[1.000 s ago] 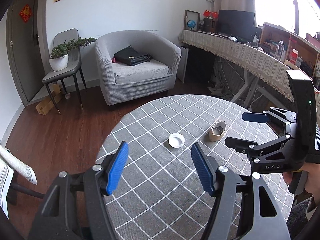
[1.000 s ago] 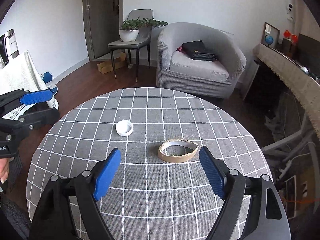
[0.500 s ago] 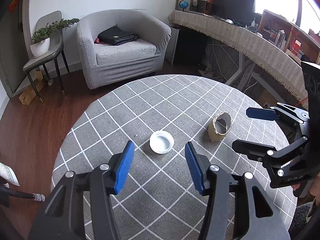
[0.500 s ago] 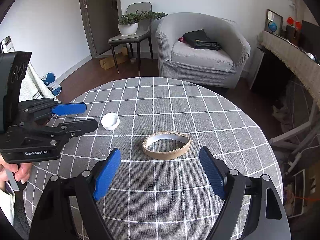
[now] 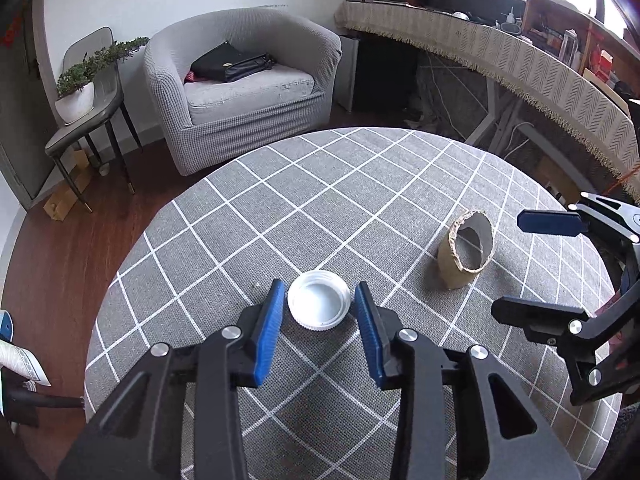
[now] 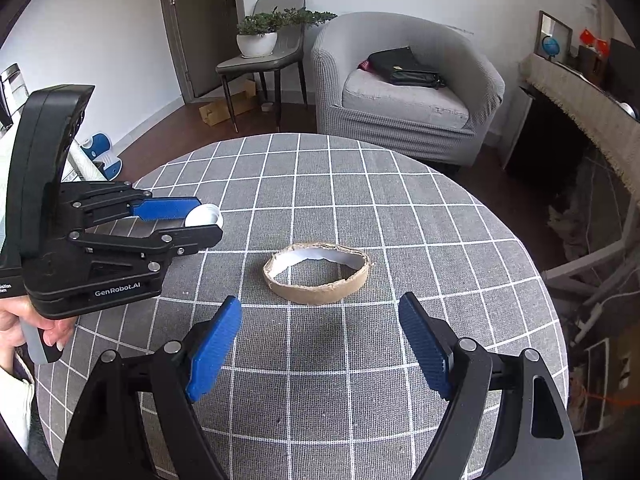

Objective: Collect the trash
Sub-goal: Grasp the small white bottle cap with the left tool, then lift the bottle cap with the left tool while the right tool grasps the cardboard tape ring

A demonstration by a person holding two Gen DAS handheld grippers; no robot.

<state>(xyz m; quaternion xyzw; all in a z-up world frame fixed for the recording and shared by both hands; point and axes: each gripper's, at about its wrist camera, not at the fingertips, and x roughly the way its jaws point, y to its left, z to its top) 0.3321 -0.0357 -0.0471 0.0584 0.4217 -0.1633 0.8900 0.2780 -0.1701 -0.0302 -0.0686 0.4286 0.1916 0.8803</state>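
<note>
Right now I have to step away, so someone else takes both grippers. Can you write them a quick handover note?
Left gripper: jaws closing around the white cap, pads not yet pressing it.
Right gripper: open, empty, just short of the cardboard ring.
Both pieces lie on the checked round table.
Done: nothing collected.
Left: grip the cap, take the ring, bin both; no bin in view.

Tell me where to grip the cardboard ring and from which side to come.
Grip the cardboard ring across its thin wall, one pad inside the hole and one outside, coming from above at the near edge. It lies flat on the table, and the right gripper already hovers there, open.
</note>
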